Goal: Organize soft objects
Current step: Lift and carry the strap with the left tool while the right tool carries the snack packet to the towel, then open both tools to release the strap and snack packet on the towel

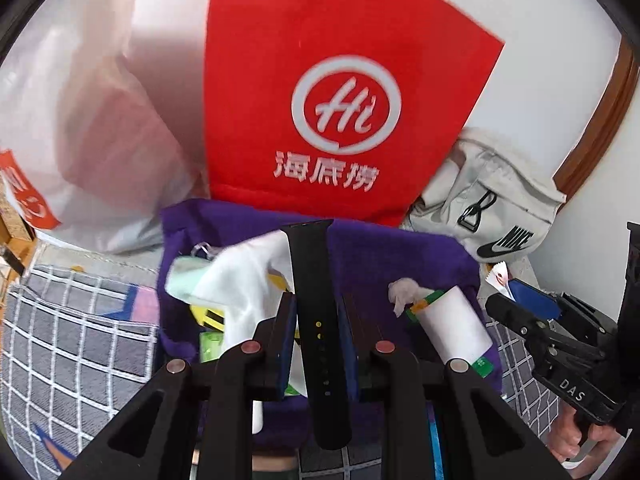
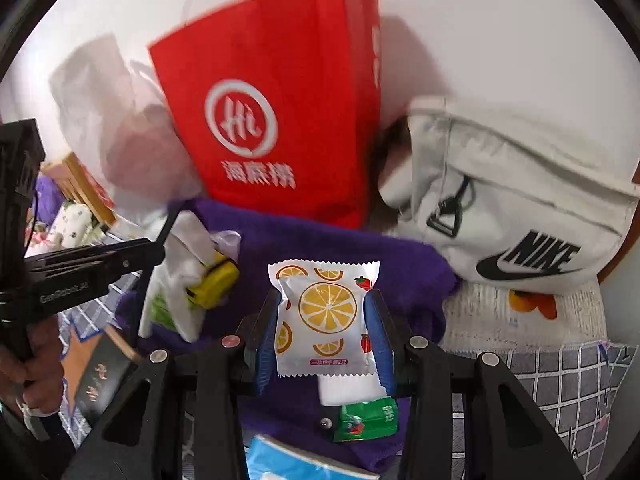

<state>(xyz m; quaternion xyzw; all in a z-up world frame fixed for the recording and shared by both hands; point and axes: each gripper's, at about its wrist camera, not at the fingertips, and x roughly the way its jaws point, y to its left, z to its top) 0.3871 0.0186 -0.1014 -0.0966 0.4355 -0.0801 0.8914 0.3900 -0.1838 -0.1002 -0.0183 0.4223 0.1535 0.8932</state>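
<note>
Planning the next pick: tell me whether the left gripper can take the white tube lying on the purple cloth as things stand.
Probably not yet. The left gripper is shut on a black watch strap, so its jaws are taken. The white tube itself lies uncovered on the purple cloth, just beside the fingers.

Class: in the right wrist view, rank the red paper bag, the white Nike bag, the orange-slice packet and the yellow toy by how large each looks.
1-2. red paper bag and white Nike bag: alike, left unranked.
3. orange-slice packet, though it sits nearest the camera, which enlarges it.
4. yellow toy.
</note>
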